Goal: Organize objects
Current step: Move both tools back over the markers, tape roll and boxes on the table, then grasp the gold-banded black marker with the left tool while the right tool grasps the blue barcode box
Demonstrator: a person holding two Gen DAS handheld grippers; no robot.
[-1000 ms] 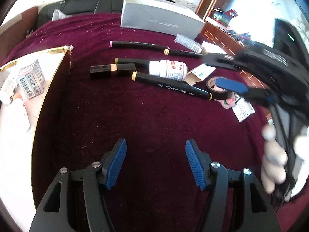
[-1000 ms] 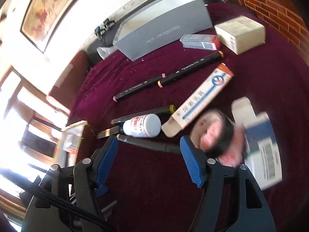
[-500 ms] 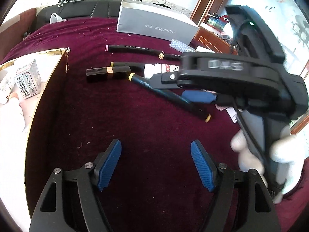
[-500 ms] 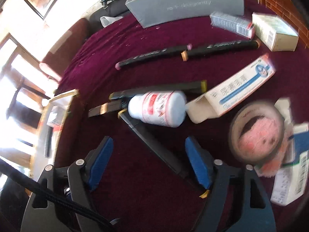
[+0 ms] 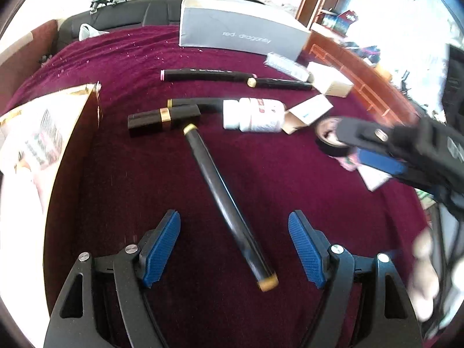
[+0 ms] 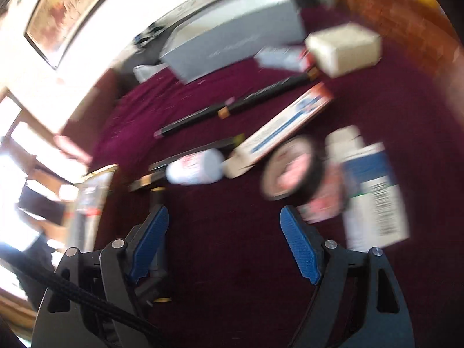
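Marker (image 5: 229, 206) lies loose between the opening left gripper (image 5: 235, 249); right gripper (image 6: 223, 243) spread, empty. Light, rigid, smooth: grasp mid-barrel.

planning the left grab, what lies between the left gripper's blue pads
In the left wrist view, a long black marker with gold ends lies slanted on the maroon cloth there, untouched.

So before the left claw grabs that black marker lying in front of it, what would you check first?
1. Left gripper jaws opening, nothing gripped: ok.
2. Marker lies between the jaws, free on the cloth: ok.
3. Marker square to the jaws: not ok, it lies slanted.
4. Right gripper clear of the marker: ok, off to the side over the tape.
5. Space left in the tray: cannot tell.
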